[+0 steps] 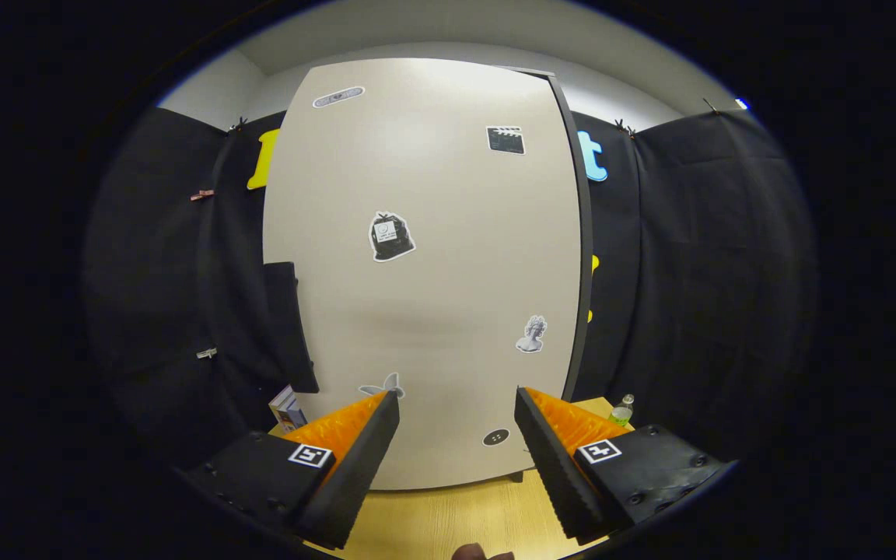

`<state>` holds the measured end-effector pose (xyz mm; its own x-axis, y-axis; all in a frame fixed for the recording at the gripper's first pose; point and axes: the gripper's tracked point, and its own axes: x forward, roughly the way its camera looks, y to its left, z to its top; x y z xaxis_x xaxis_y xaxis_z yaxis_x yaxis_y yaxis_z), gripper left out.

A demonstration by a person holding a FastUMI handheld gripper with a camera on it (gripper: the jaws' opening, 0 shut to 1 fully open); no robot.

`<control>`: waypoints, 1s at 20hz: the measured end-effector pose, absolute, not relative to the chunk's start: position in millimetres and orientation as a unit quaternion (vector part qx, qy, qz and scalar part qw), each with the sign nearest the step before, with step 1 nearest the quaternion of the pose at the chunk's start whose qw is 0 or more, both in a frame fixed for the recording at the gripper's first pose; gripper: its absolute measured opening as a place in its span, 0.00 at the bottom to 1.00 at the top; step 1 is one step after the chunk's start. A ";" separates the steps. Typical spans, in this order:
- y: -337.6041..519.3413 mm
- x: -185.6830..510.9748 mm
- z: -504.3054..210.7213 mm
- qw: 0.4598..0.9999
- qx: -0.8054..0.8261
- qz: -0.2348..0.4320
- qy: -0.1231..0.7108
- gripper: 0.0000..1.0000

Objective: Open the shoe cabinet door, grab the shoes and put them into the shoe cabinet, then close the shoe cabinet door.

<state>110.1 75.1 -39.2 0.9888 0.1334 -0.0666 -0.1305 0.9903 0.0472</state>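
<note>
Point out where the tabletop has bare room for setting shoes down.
Bare wood lies between the open gripper fingers, from the cabinet door base back toward the camera. The table corners are tighter: a bottle right of the door, a booklet left.

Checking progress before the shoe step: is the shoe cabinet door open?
No, the cabinet door faces the open fingers flat and shut.
</note>
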 end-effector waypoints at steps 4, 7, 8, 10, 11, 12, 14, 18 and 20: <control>77.0 106.9 -39.5 0.997 0.023 0.068 0.035 0.99; 77.8 105.8 -40.0 0.997 0.024 0.070 0.036 0.99; 77.8 106.0 -39.5 0.997 0.024 0.070 0.035 0.99; 77.1 105.4 -39.5 0.997 0.024 0.069 0.035 0.99; 76.9 105.5 -39.5 0.997 0.023 0.069 0.035 0.99; 75.4 105.1 -39.1 0.997 0.023 0.068 0.034 0.99; 75.0 104.8 -40.4 0.997 0.024 0.068 0.034 0.99; 75.3 103.7 -37.8 0.997 0.026 0.070 0.033 0.99; 75.8 103.7 -37.8 0.997 0.025 0.071 0.030 0.99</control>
<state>103.7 75.8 -37.8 0.9882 0.1422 -0.0572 -0.1392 0.9888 0.0539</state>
